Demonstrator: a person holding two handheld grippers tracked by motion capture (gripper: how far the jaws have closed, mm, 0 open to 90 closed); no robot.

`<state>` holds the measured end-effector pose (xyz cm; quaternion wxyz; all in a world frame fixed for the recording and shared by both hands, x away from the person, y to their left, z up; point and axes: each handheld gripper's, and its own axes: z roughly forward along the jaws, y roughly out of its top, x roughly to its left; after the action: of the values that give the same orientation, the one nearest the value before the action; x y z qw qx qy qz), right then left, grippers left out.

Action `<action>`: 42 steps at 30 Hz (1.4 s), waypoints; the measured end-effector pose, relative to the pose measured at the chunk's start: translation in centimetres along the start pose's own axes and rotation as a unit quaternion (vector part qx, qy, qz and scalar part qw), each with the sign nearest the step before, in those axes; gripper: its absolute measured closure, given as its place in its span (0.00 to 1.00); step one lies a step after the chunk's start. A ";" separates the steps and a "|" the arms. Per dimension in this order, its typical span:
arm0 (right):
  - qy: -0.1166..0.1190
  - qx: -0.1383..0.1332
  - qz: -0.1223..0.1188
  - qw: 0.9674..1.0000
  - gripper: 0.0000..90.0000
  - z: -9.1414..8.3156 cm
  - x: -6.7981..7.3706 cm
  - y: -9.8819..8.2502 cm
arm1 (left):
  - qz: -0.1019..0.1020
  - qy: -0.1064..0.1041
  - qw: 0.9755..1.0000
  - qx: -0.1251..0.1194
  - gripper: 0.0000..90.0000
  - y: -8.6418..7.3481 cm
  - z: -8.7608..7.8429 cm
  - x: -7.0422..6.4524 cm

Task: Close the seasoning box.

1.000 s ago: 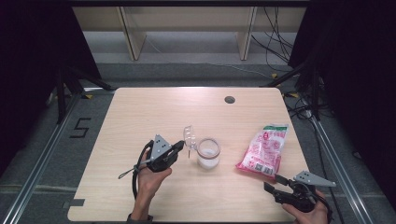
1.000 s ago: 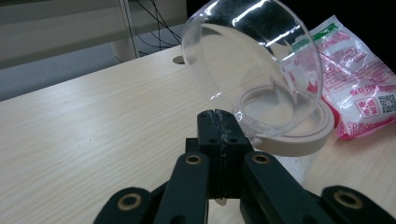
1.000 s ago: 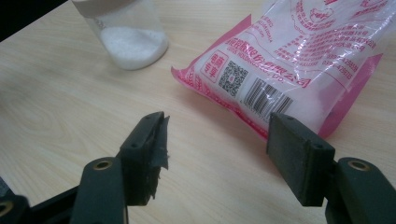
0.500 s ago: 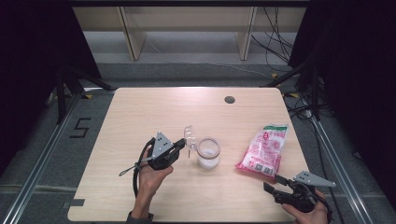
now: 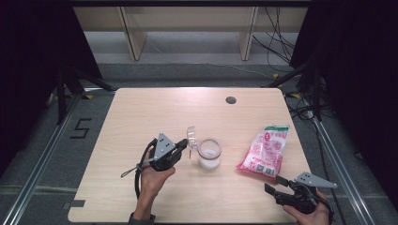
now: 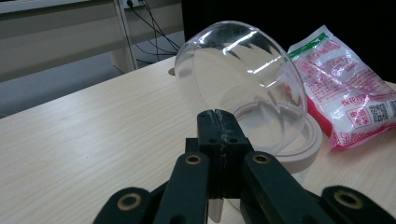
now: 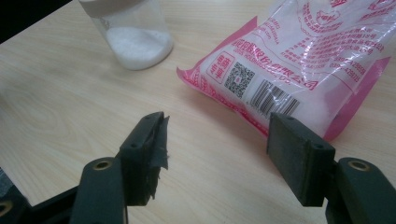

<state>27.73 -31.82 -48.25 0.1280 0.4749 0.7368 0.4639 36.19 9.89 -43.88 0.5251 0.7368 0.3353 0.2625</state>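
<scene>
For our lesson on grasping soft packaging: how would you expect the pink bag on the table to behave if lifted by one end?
The pink bag would probably sag, since its thin film looks crinkled. The white contents showing through its clear part would likely slide toward the low end. The glossy film may be slippery.

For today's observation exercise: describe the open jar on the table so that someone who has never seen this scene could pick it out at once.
Start at the wooden table and look near its middle, left of the pink printed bag. There stands the small clear jar, part-filled with white powder. Its clear domed lid is flipped up, with the shut left gripper at its hinge side.
</scene>
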 end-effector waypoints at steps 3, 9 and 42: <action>-0.002 -0.001 -0.004 1.000 0.42 0.0 0.0 0.0 | 0.001 -0.003 1.000 0.000 0.99 0.0 0.1 -0.1; -0.001 0.004 0.011 1.000 0.42 0.0 0.2 0.0 | 0.001 -0.008 1.000 0.000 0.99 -0.1 0.2 -0.3; 0.002 -0.002 -0.008 1.000 0.42 0.2 0.1 -0.1 | -0.043 -0.055 0.998 0.013 0.47 -0.5 0.2 -0.8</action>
<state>27.76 -31.68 -48.38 0.1309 0.4678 0.7401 0.4650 35.66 9.28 -44.47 0.5435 0.7420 0.3408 0.1949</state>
